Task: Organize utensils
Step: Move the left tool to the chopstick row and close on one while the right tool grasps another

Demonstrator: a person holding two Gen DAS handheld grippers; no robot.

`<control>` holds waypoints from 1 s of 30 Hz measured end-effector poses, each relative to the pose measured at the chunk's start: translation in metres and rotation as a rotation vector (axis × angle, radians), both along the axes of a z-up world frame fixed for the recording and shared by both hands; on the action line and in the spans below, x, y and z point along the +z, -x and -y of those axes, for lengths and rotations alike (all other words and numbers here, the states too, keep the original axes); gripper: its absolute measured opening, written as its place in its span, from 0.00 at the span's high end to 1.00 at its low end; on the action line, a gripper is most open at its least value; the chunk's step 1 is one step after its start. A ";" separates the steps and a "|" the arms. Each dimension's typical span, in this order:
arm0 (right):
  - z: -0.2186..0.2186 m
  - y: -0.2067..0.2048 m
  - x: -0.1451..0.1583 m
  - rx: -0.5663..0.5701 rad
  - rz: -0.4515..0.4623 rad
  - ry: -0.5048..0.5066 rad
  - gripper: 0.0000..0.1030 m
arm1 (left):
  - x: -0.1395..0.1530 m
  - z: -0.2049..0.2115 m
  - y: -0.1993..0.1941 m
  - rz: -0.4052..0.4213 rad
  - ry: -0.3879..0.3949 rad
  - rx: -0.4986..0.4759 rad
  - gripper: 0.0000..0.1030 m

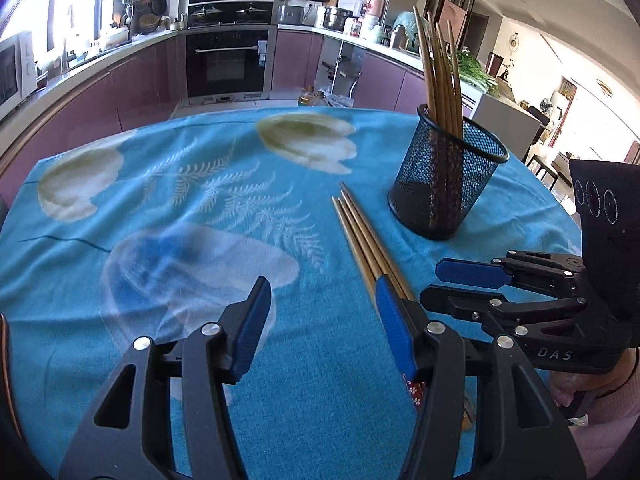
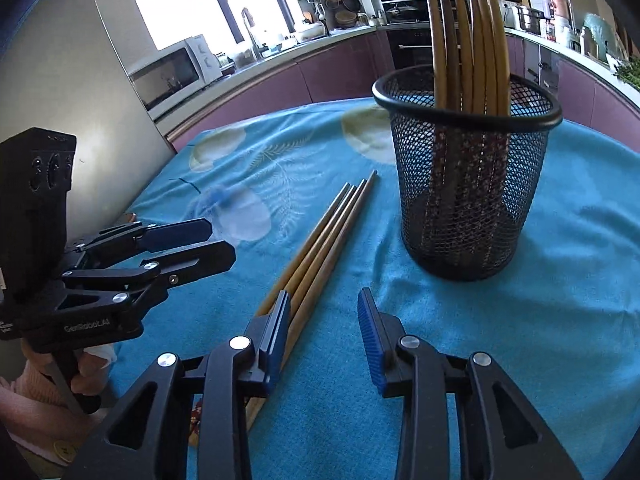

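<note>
Several wooden chopsticks (image 1: 362,234) lie side by side on the blue floral tablecloth (image 1: 180,208), tips pointing away; they also show in the right wrist view (image 2: 324,236). A black mesh cup (image 1: 446,176) stands upright to their right and holds several more chopsticks; it is close ahead in the right wrist view (image 2: 468,172). My left gripper (image 1: 320,316) is open and empty, its right finger over the lying chopsticks. My right gripper (image 2: 324,328) is open and empty, its left finger over the same chopsticks. Each gripper shows in the other's view, the right one (image 1: 460,280) and the left one (image 2: 208,240).
The table's far edge (image 1: 280,110) drops to a kitchen with purple cabinets (image 1: 140,80), an oven (image 1: 228,60) and a cluttered counter. A microwave (image 2: 176,68) stands on the counter at the left. A grey wall or panel (image 2: 80,92) rises beside the table's left edge.
</note>
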State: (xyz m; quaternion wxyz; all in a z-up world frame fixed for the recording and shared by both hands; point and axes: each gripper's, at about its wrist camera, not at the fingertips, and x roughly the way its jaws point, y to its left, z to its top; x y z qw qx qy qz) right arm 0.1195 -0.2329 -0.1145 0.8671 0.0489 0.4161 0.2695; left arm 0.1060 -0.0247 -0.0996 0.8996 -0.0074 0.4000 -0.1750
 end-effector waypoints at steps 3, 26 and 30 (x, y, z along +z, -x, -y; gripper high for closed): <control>0.000 0.000 -0.001 0.002 -0.001 0.019 0.68 | -0.001 0.002 0.001 -0.006 -0.003 -0.004 0.48; 0.004 0.000 0.000 -0.019 -0.013 0.083 0.75 | -0.020 0.034 -0.014 -0.052 -0.078 -0.082 0.52; 0.003 0.000 -0.001 -0.016 -0.009 0.084 0.75 | -0.022 0.033 -0.018 -0.063 -0.073 -0.079 0.58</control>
